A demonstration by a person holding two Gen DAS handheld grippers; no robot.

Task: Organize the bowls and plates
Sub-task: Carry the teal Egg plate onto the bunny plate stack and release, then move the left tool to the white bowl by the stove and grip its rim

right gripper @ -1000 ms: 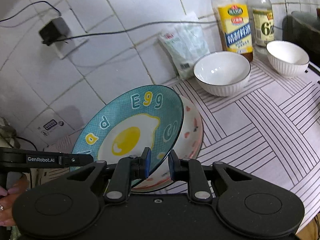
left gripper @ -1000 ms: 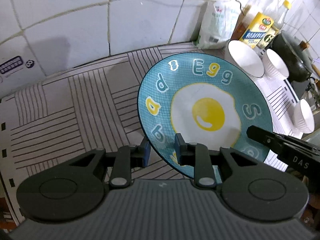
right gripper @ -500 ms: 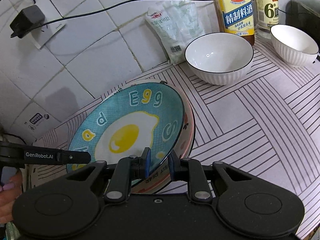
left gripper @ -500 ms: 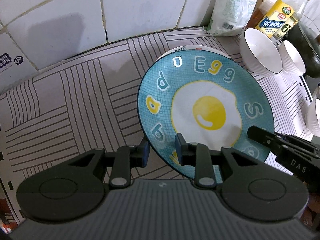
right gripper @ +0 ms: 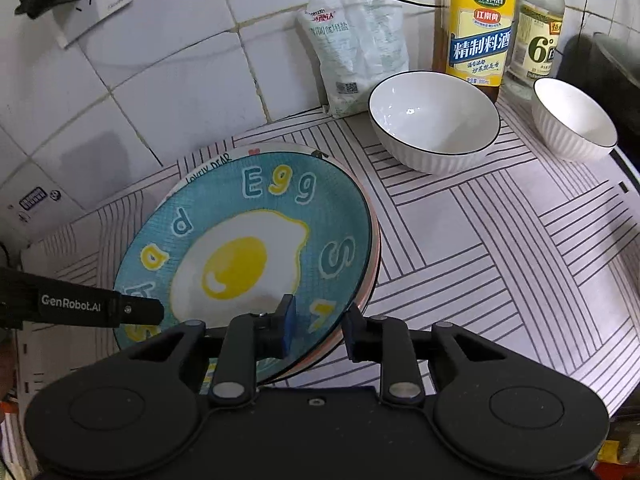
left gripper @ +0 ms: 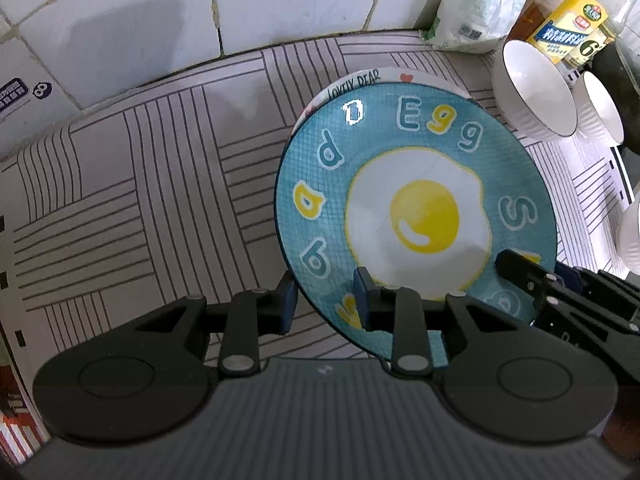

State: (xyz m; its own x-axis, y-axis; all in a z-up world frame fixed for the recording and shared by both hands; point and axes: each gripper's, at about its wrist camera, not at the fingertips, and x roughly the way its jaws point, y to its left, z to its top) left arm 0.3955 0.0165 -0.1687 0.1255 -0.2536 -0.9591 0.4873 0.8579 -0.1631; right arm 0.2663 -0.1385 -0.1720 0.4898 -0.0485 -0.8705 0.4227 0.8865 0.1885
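A blue plate with a fried-egg picture lies on top of a white and pink plate on the striped mat. It also shows in the right wrist view. My left gripper straddles the blue plate's near left rim, jaws parted wider than the rim. My right gripper straddles the near right rim, jaws also parted. The lower plate's rim peeks out behind. Two white bowls stand to the right.
A salt bag and two bottles stand against the tiled wall behind the bowls. A dark pot is at the far right. A third white bowl's edge shows at the right of the left wrist view.
Both grippers lowered the blue plate onto the white and pink plate. Both sets of jaws have opened from their grip on its rim.
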